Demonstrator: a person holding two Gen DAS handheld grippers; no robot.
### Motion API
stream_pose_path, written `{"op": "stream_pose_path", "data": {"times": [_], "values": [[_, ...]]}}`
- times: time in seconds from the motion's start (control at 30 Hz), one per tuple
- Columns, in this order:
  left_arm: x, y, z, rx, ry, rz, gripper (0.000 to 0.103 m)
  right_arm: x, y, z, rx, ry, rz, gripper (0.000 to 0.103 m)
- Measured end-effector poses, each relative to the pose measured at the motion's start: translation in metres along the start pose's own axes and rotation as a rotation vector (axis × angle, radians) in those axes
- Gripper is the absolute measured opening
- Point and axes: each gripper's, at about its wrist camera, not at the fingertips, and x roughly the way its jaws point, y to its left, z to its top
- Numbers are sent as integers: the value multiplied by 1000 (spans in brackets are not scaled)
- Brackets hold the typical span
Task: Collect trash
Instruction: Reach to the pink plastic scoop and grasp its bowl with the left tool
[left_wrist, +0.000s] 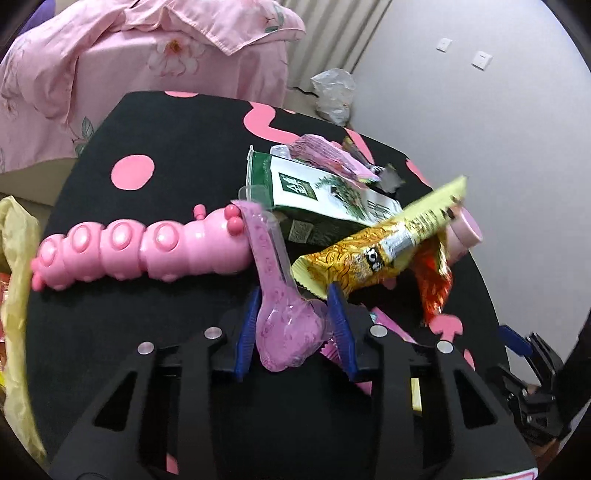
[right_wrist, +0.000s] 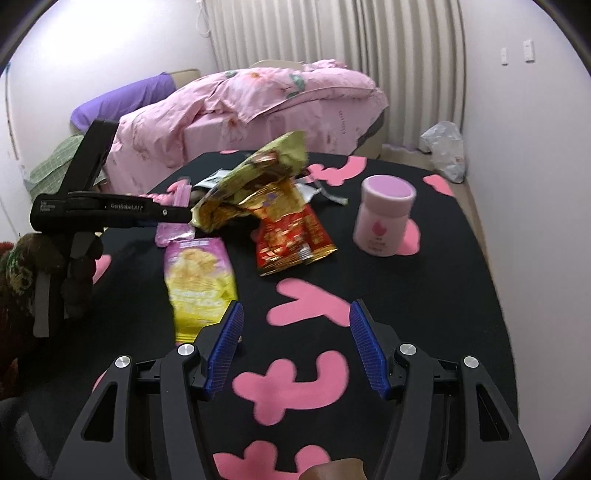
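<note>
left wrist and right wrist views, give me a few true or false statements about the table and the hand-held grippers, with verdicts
1. A pink wrapped spoon sits between the left hand-held gripper fingers. True.
2. The right hand-held gripper is clamped on the red snack wrapper. False: it is open and nothing is between its fingers; the wrapper lies further off on the table.
3. The pink-lidded jar stands upright on the black tablecloth with pink shapes. True.
4. The pink caterpillar toy lies on the bed. False: it lies on the table.
5. A yellow and purple snack packet lies flat on the table. True.
</note>
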Motion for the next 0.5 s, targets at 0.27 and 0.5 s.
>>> {"op": "stream_pose_path", "data": {"times": [0.27, 0.5], "values": [[-46, 11, -42, 145, 137, -80, 35, 13, 24, 7, -55, 28, 98, 57], [-74, 25, -69, 160, 128, -85, 35, 39, 30, 24, -40, 42, 154, 57]]}}
